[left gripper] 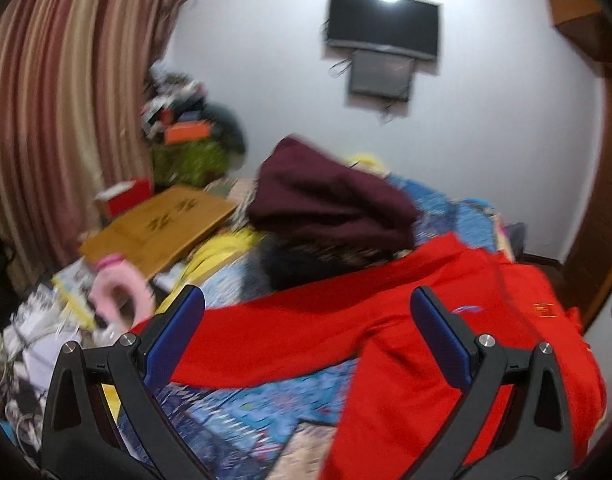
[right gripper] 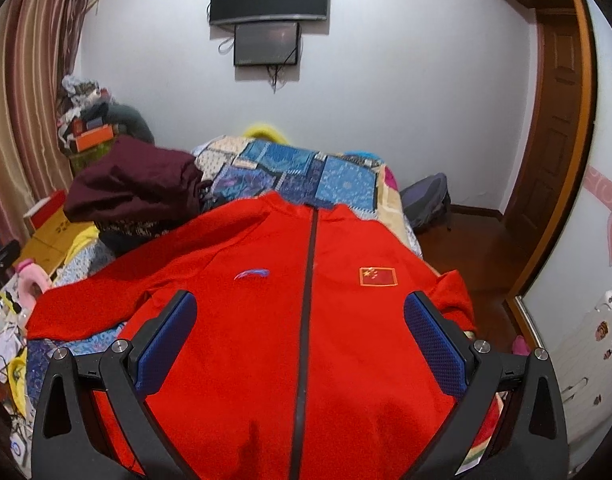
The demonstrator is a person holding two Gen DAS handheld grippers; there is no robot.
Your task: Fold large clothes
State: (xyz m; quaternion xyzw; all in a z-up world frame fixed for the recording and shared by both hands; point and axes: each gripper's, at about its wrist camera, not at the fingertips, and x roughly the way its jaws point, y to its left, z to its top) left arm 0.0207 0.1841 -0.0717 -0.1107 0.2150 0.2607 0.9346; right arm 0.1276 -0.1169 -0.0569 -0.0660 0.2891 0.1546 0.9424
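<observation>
On the bed [right gripper: 338, 176], covered by a blue patchwork quilt, a red jacket [right gripper: 266, 320] lies front up and zipped, its collar toward the far wall and one sleeve [left gripper: 274, 336] stretched out flat toward the bed's cluttered left side. Just beyond that sleeve sits a heap of maroon clothing [right gripper: 134, 184] on top of a dark patterned garment. The left gripper [left gripper: 306, 336] hovers above the sleeve with its jaws spread wide and empty; the right gripper [right gripper: 302, 340] hangs over the jacket's chest, jaws likewise spread, gripping nothing.
</observation>
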